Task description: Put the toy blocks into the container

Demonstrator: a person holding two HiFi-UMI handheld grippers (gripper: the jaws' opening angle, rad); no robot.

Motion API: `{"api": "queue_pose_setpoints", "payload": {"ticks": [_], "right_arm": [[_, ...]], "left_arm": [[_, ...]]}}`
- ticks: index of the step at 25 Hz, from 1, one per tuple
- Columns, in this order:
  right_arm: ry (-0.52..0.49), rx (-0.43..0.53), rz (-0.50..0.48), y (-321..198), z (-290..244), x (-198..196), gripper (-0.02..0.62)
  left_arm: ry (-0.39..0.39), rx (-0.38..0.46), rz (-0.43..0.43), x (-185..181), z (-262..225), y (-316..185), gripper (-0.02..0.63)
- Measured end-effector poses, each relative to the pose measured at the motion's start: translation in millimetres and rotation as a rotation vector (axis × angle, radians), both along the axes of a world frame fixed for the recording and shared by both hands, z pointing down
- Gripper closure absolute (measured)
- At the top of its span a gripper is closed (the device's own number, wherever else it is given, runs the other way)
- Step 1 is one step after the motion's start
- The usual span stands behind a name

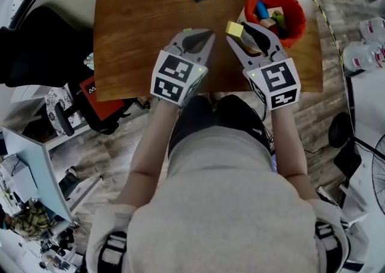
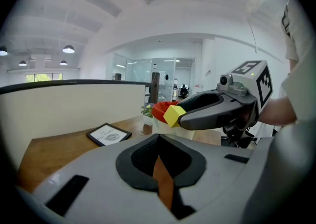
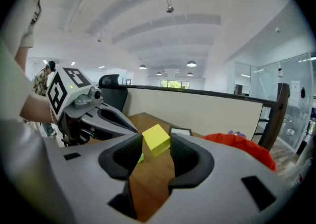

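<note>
Head view: the right hand-held gripper [image 1: 240,30] pinches a yellow block [image 1: 234,28] at its tips. The block is just left of the red container [image 1: 298,23], which stands at the far right of the worktop [image 1: 138,31] with several blocks already inside. The left hand-held gripper [image 1: 197,36] is close beside it on the left. Both forearms reach straight forward from the body, and the 2 marker cubes sit over the near edge.

Left gripper view: its jaws are closed together with nothing between them. The right one crosses in from the right, its block in front of the container.

Right gripper view: the block sits tilted between the 2 pads, held narrow, clear above the worktop.

The step in hand looks like the carry. The next move calls for swinging right and farther, over the rim, before letting go.
</note>
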State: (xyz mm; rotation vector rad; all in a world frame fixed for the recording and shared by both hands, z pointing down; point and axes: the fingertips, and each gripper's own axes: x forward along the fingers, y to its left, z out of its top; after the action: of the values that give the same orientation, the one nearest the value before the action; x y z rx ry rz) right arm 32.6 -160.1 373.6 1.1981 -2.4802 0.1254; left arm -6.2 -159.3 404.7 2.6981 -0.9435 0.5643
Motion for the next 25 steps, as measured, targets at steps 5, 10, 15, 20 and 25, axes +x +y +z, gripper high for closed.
{"api": "queue_pose_setpoints", "payload": {"ticks": [5,10,15,20,25], "right_arm": [[-0.007,0.033,0.029,-8,-18,10,0.405],[0.003,0.065,0.072,-15,-33,27,0.405],[0.020,0.093,0.128,-21,-45,53,0.405],[0.028,0.115,0.188,-26,-55,77,0.405],[0.028,0.130,0.252,-34,-60,103,0.405]], "left_arm": [[0.014,0.052,0.012,8,-22,-13,0.592],[0.033,0.088,0.048,26,-36,-21,0.592],[0.058,0.121,0.081,46,-51,-29,0.592],[0.073,0.135,0.120,66,-60,-33,0.592],[0.077,0.147,0.165,86,-67,-36,0.592]]}}
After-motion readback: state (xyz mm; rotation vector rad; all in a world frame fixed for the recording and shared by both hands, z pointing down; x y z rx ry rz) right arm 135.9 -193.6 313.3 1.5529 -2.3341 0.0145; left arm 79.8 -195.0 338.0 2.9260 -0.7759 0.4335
